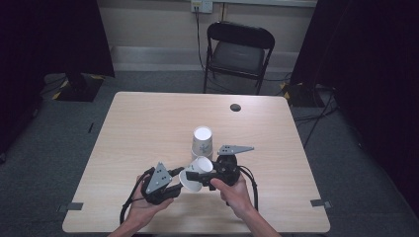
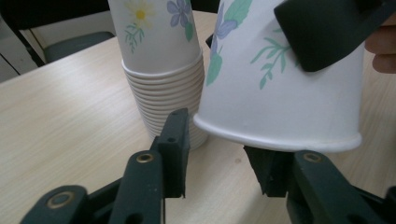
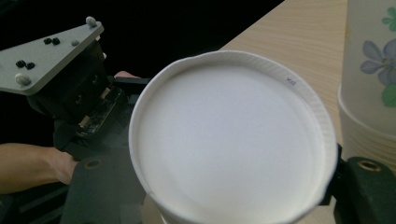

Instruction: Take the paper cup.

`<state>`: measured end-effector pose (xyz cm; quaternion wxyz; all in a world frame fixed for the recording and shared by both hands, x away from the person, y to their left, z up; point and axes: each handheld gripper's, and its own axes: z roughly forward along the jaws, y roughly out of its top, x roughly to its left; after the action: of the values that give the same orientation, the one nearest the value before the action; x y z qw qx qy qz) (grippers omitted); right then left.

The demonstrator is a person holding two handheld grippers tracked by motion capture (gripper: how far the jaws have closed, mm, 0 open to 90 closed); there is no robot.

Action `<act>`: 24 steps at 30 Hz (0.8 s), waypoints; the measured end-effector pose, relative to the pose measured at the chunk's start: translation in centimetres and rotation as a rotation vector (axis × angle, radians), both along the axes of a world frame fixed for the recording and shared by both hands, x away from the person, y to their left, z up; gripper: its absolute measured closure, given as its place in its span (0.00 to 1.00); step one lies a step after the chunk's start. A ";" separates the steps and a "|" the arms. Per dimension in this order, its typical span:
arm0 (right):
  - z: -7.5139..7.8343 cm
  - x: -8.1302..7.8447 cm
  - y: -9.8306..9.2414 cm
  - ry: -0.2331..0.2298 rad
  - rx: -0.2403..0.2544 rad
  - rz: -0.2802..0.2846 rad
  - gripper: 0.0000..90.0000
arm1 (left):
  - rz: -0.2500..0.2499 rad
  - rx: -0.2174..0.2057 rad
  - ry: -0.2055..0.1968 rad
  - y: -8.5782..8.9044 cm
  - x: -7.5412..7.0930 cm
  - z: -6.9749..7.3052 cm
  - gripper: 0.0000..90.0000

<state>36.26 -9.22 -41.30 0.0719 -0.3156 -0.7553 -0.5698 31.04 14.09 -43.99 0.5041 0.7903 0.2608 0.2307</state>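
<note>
Your right claw point(image 1: 197, 176) is clamping a single paper cup point(image 1: 196, 174), tilted so its base is facing your right gripper view; its jaws are pinching the cup's wall from both sides. Your left claw point(image 2: 219, 154) is sitting just under that cup's rolled rim, its jaws standing partly apart with the rim between them, and you cannot tell whether the pads are pressing on it yet. In the left gripper view one dark jaw of the right claw is lying over the cup's flowered side at about 1 o'clock.

Just beyond the held cup, at 12 o'clock from your hands, the stack of cups point(image 1: 202, 142) is standing upside down on the table point(image 1: 148, 123), close to the held cup but apart from it.

The table is showing pale wood grain, with a round dark cable port point(image 1: 235, 107) near its far edge at 1 o'clock. Grey carpet is surrounding it. A black folding chair point(image 1: 238, 52) is standing at 12 o'clock against a pale wall, with dark curtains hanging at 10 and 2 o'clock.
</note>
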 end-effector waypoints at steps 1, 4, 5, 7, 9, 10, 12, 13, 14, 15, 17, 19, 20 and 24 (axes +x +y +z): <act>0.0 0.1 0.0 0.014 0.010 0.006 0.37 | -0.005 -0.009 -0.004 0.0 0.0 0.0 0.65; -0.1 0.3 -0.2 0.055 0.036 0.021 0.37 | -0.012 -0.007 -0.026 0.1 -0.2 0.2 0.63; -0.2 0.4 -0.2 0.063 0.041 0.023 0.37 | -0.009 0.003 -0.038 0.0 -0.3 0.3 0.64; -0.2 0.4 -0.2 0.078 0.050 0.026 0.37 | -0.027 0.013 -0.048 -0.1 -0.4 0.2 0.67; -0.3 0.6 -0.2 0.098 0.046 0.025 0.37 | -0.034 0.022 -0.042 -0.3 -0.5 0.2 0.72; -0.3 0.6 -0.3 0.105 0.047 0.023 0.37 | -0.031 0.021 -0.038 -0.4 -0.5 0.1 0.72; -0.5 0.7 -0.3 0.115 0.035 0.023 0.37 | -0.036 0.026 -0.020 -0.4 -0.4 0.1 0.72; -0.5 0.7 -0.3 0.117 0.035 0.021 0.37 | -0.033 0.028 -0.019 -0.4 -0.4 0.1 0.73; -0.5 0.7 -0.3 0.120 0.032 0.019 0.36 | -0.032 0.019 -0.014 -0.4 -0.4 0.1 0.73; -0.5 0.7 -0.3 0.121 0.033 0.017 0.36 | -0.032 0.021 -0.008 -0.4 -0.4 0.1 0.74; -0.5 0.7 -0.3 0.115 0.025 0.019 0.35 | -0.035 0.021 -0.003 -0.4 -0.4 0.2 0.77; -0.6 0.7 -0.2 0.119 0.019 0.015 0.34 | -0.036 0.024 -0.002 -0.4 -0.3 0.1 0.79; -0.6 0.7 -0.2 0.117 0.012 0.017 0.34 | -0.046 0.029 0.002 -0.3 -0.3 0.1 0.80; -0.6 0.6 0.0 0.112 0.001 0.029 0.29 | -0.050 0.020 0.019 -0.2 -0.2 0.1 0.91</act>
<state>36.83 -9.19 -41.94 0.1222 -0.3361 -0.7544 -0.5505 30.82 13.87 -43.88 0.4992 0.8037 0.2436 0.2131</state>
